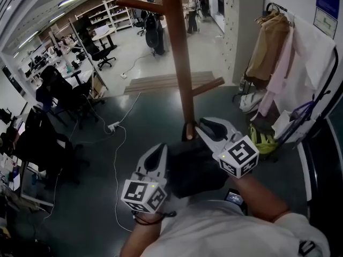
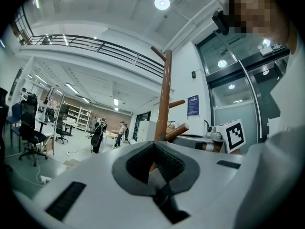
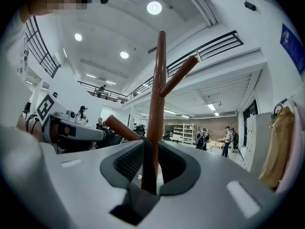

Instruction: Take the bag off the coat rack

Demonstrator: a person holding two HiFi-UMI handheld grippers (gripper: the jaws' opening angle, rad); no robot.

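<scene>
Right gripper view: right tongs (image 3: 151,149) closed, pinching dark strap (image 3: 147,171); coat rack pole (image 3: 157,104) just beyond tips. Left tongs (image 2: 153,149) closed too, on black strip, likely same strap. Black bag (image 1: 193,170) between both tongs. Advice: grip firm, draw bag back clear of lower peg (image 1: 209,86).

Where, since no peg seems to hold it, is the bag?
Head view: the black bag sits low at centre between the left gripper and right gripper, both shut on its straps, beside the coat rack's pole.
</scene>
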